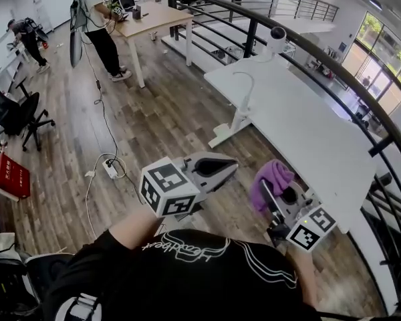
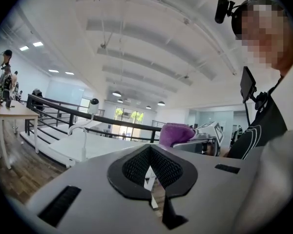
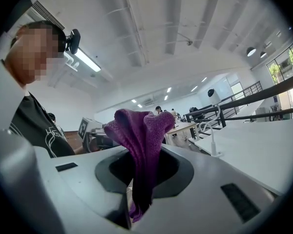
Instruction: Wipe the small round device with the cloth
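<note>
Cloth [image 3: 142, 145] pinched in right claw [image 3: 136, 199]; left claw [image 2: 150, 179] pressed together, empty; round device [image 1: 278, 35] on tabletop [image 1: 307, 132] well apart, wiping unstarted.

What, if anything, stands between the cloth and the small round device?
Nothing visible does. Only white tabletop lies between the purple cloth, clamped in the right gripper, and the round device at the table's far end.
</note>
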The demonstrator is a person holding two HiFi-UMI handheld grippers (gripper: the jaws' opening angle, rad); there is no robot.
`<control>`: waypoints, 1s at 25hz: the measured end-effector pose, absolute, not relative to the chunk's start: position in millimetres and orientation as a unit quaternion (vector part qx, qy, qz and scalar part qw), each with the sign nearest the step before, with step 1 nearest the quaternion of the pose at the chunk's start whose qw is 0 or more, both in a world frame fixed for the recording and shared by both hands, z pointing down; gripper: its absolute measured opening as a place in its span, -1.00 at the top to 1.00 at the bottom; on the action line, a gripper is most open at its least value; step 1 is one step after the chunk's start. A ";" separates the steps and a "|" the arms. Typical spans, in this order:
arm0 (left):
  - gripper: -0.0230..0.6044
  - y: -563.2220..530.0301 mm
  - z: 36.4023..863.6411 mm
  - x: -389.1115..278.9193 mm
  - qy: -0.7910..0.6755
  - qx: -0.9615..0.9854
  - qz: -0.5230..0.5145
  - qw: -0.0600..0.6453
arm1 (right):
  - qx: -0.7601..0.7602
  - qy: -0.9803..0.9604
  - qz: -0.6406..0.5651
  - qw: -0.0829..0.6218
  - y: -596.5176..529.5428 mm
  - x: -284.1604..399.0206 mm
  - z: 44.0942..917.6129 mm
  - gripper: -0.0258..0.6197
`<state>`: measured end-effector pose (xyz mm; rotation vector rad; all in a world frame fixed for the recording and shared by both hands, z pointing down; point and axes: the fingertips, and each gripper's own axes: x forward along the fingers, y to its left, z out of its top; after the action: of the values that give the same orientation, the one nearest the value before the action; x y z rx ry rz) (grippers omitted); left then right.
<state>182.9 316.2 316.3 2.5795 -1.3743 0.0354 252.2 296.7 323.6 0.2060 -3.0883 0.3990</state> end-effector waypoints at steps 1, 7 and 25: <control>0.91 310.4 316.6 166.2 -0.471 0.875 0.014 0.109 | 0.065 -0.990 0.128 0.013 290.4 237.0 325.1 0.74; 0.91 279.1 336.6 95.5 -0.485 0.867 0.017 0.117 | 0.069 -0.989 0.132 0.028 261.0 172.4 339.4 0.74; 0.91 150.5 362.8 30.1 -0.476 0.868 -0.007 0.142 | 0.095 -0.986 0.119 0.061 122.0 109.2 364.0 0.74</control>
<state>30.1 150.5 362.8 2.5042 -1.3725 -0.0207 109.2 122.0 364.0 0.2888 -2.9831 0.3605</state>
